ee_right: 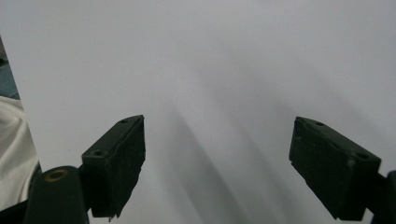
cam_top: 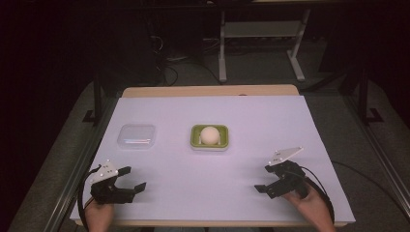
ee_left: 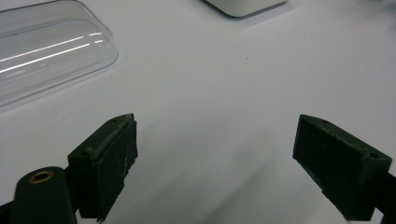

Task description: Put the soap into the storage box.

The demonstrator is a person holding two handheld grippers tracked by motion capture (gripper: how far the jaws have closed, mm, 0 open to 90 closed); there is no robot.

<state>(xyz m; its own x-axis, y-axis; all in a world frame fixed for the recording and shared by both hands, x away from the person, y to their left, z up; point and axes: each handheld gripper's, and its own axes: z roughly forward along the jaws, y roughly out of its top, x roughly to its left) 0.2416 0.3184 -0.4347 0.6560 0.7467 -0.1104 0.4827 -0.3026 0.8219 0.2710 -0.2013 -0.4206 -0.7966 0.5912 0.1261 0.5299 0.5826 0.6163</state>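
A pale round ball (cam_top: pixel 210 135) rests in a small green and white tray (cam_top: pixel 195 140) at the middle of the white table sheet (cam_top: pixel 212 183). To its left lies a clear plastic lid (cam_top: pixel 137 136), whose corner (ee_left: pixel 42 51) reaches the top left of the left gripper view. My left gripper (cam_top: pixel 133 178) rests near the front left corner, open, with bare sheet between its jaws (ee_left: pixel 215 158). At the front right my right gripper (cam_top: pixel 265 178) is open too, and nothing lies between its jaws (ee_right: pixel 217 163).
A light wooden table edge (cam_top: pixel 208 90) shows beyond the sheet's far side. Behind the table stand desk legs (cam_top: pixel 222 48) and cables on a dark floor. A white cloth (ee_right: pixel 14 149) shows past the sheet's edge in the right gripper view.
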